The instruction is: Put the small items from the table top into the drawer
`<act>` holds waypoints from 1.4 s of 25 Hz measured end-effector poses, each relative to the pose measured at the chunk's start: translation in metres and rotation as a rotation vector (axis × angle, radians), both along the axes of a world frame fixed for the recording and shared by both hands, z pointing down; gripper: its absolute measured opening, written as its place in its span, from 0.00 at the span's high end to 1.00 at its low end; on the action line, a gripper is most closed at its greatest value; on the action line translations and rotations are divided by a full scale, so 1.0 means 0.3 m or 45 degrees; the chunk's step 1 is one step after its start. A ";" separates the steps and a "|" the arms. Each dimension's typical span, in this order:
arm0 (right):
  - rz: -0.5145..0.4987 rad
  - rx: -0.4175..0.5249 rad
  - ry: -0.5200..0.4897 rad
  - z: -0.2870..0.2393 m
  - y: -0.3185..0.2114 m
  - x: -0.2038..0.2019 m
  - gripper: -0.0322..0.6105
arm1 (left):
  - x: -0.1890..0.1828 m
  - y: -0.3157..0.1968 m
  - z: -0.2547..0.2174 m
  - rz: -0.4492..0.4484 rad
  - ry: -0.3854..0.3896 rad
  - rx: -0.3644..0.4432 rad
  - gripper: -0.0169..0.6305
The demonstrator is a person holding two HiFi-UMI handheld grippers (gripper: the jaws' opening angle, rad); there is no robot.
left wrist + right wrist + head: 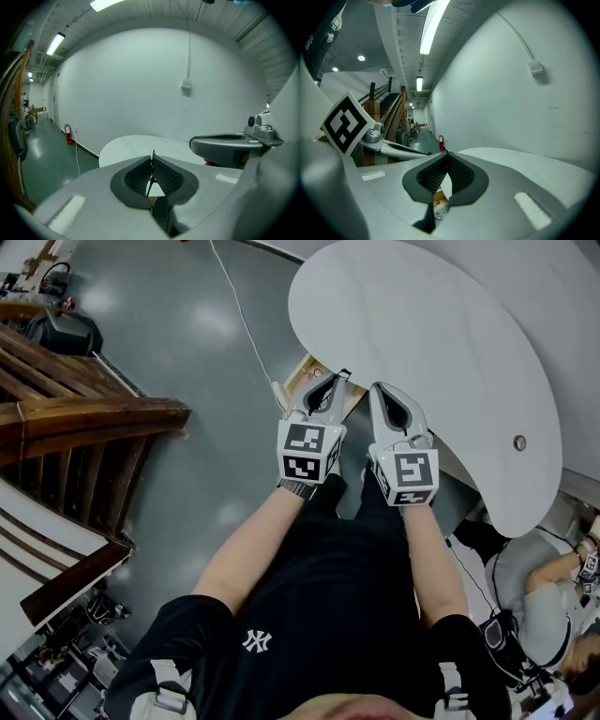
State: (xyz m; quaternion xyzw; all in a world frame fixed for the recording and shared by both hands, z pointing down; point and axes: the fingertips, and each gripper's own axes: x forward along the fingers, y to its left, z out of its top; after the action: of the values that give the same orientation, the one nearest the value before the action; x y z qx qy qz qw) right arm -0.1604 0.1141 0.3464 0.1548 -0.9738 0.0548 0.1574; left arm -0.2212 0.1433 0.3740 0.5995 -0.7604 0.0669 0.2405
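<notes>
In the head view my two grippers are held side by side over the near edge of the white rounded table [422,324]. The left gripper [330,382] and the right gripper [382,393] both point at the table, each shut with nothing between the jaws. Under the table's rim, just past the left gripper, part of a wooden drawer [302,378] shows. In the right gripper view a sliver of the drawer [438,200] with small things in it shows below the shut right gripper [447,155]. The left gripper [152,158] faces the table top [136,144]. A small round thing [519,442] lies on the table.
A wooden staircase [84,427] stands at the left. A white cable [239,315] runs across the grey floor. Another person [544,601] is at the lower right beside the table. A white wall [140,84] rises behind the table, with a fire extinguisher [69,134] at its foot.
</notes>
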 end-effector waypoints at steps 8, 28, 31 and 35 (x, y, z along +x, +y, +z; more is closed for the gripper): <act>-0.049 -0.039 0.028 0.101 0.064 -0.082 0.92 | -0.075 0.089 0.162 -0.046 0.019 -0.098 0.95; -0.061 -0.146 0.128 0.382 0.071 -0.155 0.92 | -0.144 0.097 0.577 0.006 0.028 -0.331 0.95; -0.052 -0.163 0.135 0.434 0.063 -0.162 0.92 | -0.148 0.085 0.642 0.022 0.026 -0.361 0.95; -0.065 -0.166 0.150 0.478 0.073 -0.177 0.92 | -0.150 0.081 0.699 0.037 0.048 -0.391 0.95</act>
State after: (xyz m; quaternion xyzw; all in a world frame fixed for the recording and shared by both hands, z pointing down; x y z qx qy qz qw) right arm -0.2135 0.1359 0.4899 0.1223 -0.9609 0.1047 0.2254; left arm -0.2660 0.1676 0.5836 0.5677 -0.7278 0.1746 0.3428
